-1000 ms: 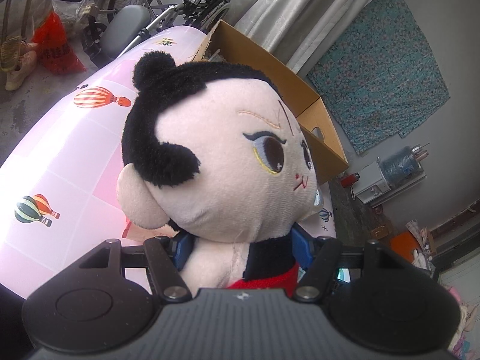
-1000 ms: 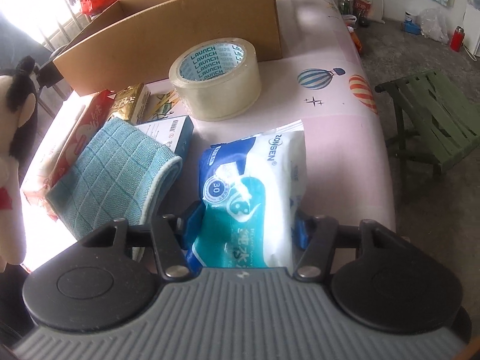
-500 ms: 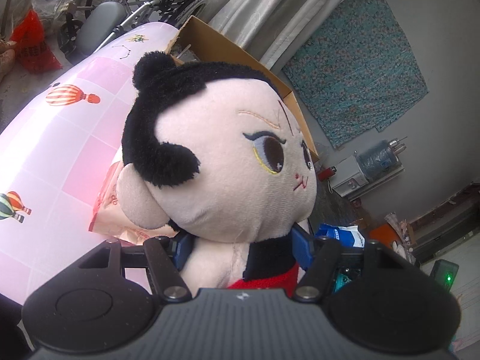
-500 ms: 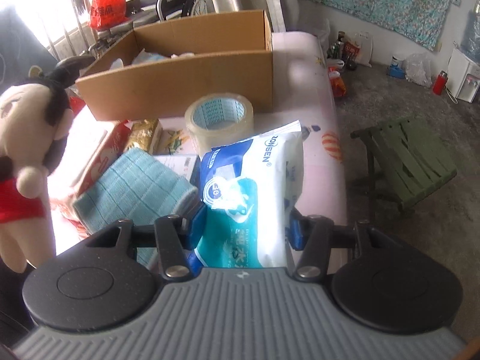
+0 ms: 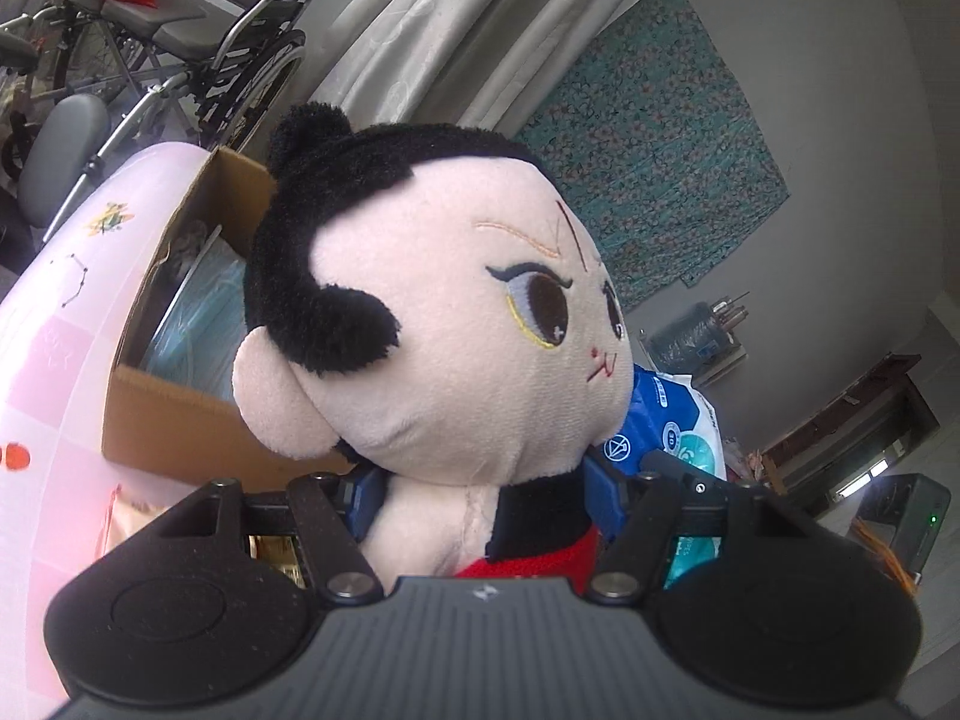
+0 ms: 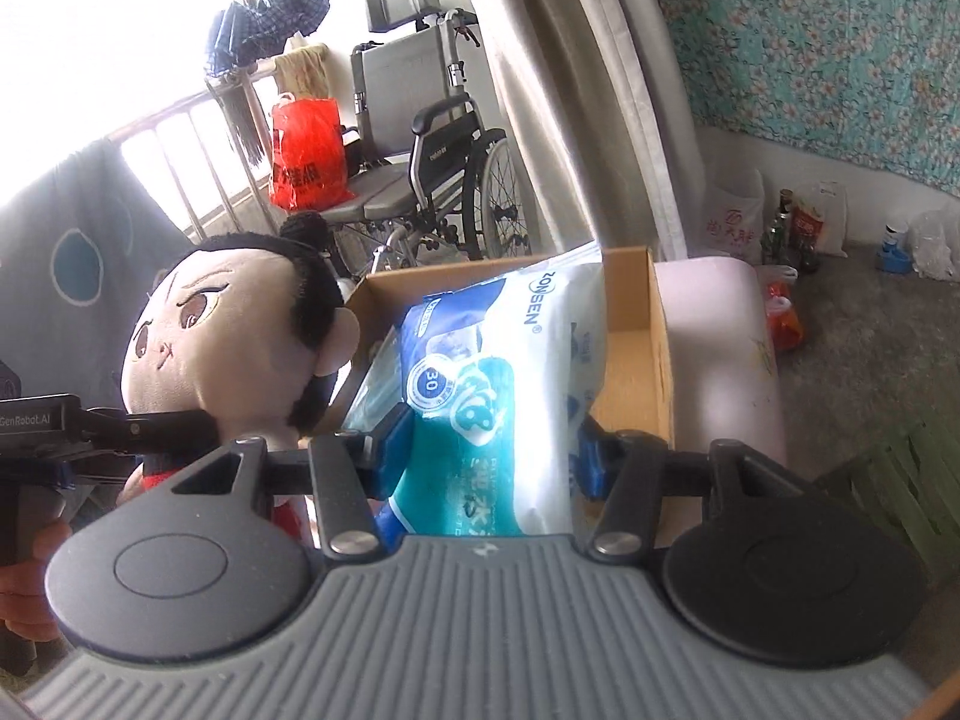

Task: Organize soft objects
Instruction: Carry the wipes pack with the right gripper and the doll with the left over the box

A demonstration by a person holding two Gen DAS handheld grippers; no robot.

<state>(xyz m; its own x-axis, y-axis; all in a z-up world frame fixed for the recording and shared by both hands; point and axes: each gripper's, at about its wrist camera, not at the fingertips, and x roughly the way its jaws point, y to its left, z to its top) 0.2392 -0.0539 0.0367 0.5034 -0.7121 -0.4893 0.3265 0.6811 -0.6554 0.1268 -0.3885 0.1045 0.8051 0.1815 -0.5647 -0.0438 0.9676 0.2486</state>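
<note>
- Landmark: the open cardboard box (image 6: 636,324) standing on the pink table (image 6: 726,360). All positions below are given against it.
- Left gripper (image 5: 483,492): clamped on the plush doll (image 5: 444,324) at the neck, with 1 blue pad on each side of the body. The doll sits upright in the grip, face turned toward the wipes side.
- Doll position: off the table, on the near side of the box and toward its left corner in the right wrist view; not yet over the opening.
- Right gripper (image 6: 489,450): closed on the pack of wet wipes (image 6: 498,384), its 2 blue pads pressing the lower sides of the pack. The pack stands upright and bulges above the pads.
- Pack position: in the air in front of the box, its upper part covering the near wall and part of the interior in the right wrist view.
- Box contents: pale blue packaging is visible inside in the left wrist view; the remaining free space cannot be judged.
- Step in hand, as judged: the carry phase, both soft items held at once and directed at the box.
- Next move, as judged: bring each item over the near wall, lower it inside, then release.
- Requirement: the 2 items hang close together, so they need separate spots in the box, or 1 placed before the other.
- Risk, as judged: the doll's large head may tip it forward on release.
</note>
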